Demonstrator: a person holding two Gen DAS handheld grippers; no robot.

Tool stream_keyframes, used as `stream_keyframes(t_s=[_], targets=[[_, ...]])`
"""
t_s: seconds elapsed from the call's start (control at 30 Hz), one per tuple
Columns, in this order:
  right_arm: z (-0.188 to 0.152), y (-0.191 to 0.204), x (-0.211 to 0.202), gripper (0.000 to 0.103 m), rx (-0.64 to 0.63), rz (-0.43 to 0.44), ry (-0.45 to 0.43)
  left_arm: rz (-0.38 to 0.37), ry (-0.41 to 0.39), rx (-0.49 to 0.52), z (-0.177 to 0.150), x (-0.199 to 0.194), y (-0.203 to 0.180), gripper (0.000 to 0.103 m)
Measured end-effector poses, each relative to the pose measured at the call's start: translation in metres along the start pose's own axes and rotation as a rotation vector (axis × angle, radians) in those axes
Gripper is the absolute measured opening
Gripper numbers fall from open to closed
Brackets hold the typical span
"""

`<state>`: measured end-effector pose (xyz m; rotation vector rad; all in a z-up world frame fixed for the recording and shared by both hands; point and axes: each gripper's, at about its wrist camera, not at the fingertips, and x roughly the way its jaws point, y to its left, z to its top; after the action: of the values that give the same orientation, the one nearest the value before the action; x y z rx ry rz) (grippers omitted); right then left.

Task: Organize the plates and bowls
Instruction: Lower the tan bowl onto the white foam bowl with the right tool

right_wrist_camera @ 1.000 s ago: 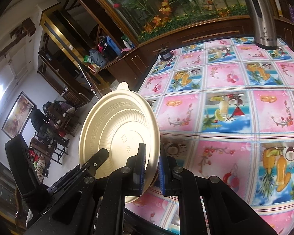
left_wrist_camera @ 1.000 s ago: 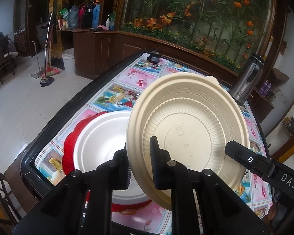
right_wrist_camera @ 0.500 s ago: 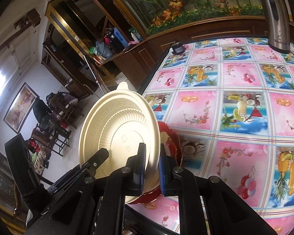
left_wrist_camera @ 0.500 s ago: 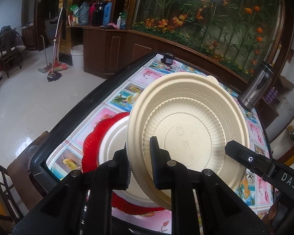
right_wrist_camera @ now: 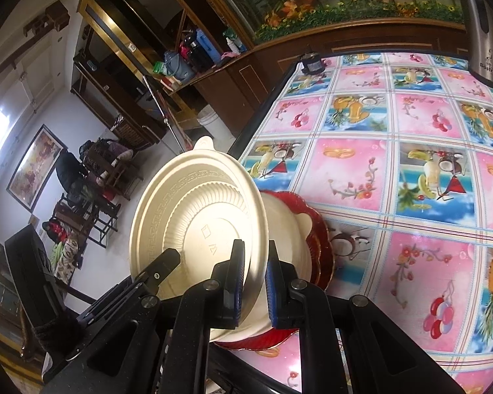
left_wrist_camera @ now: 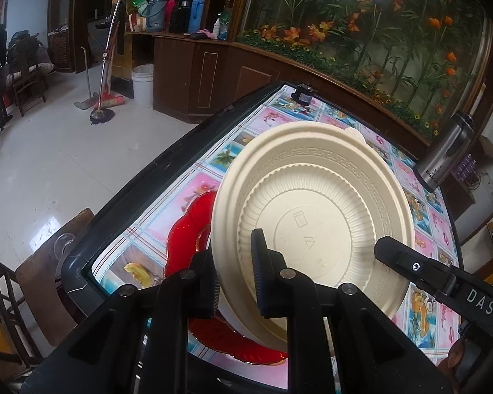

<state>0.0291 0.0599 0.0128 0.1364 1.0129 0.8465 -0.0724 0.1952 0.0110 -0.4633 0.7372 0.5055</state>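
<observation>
Your left gripper (left_wrist_camera: 235,282) is pinching the near rim of a cream plate (left_wrist_camera: 315,223). One finger (left_wrist_camera: 263,275) sits on the plate's bottom side, which faces the camera, and the other finger is behind the rim. Your right gripper (right_wrist_camera: 254,282) pinches the same plate (right_wrist_camera: 197,226) too, at another spot on its rim, with its blue pads (right_wrist_camera: 269,282) pressed on both sides of the edge. So both grippers are closed on the plate, and the plate is up in the air, tilted on its edge. It has a little tab at the far side of the rim.

Right behind and under the plate there is a white bowl (right_wrist_camera: 289,229) sitting on a red plate (right_wrist_camera: 322,246) with a wavy edge. In the left view you see the red plate (left_wrist_camera: 187,233) poking out to the left of the cream plate. I cannot tell if the cream plate touches the bowl.

The red plate lies near the corner of a table (right_wrist_camera: 394,170) with a pink and blue fruit cloth. At the far side of the table stands a tall metal flask (left_wrist_camera: 443,161), well apart from the plates. A small dark thing (right_wrist_camera: 312,64) sits at the far corner. Past the table is a big glass case of flowers (left_wrist_camera: 361,32), and a mop (left_wrist_camera: 103,98) leans on the floor to the left
</observation>
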Motion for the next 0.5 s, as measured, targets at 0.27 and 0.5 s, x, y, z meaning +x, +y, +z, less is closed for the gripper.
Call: stream_keyframes(t_s=[0.27,0.5], targets=[[-0.004,-0.002,0.012,0.011,0.003,-0.006,0.031,0.012,0.025,-0.001,-0.004,0.008,0.003,0.014],[-0.006,-0.003,0.016,0.011,0.005,-0.015,0.039,0.013,0.032,0.001,-0.007,0.009,0.004,0.015]])
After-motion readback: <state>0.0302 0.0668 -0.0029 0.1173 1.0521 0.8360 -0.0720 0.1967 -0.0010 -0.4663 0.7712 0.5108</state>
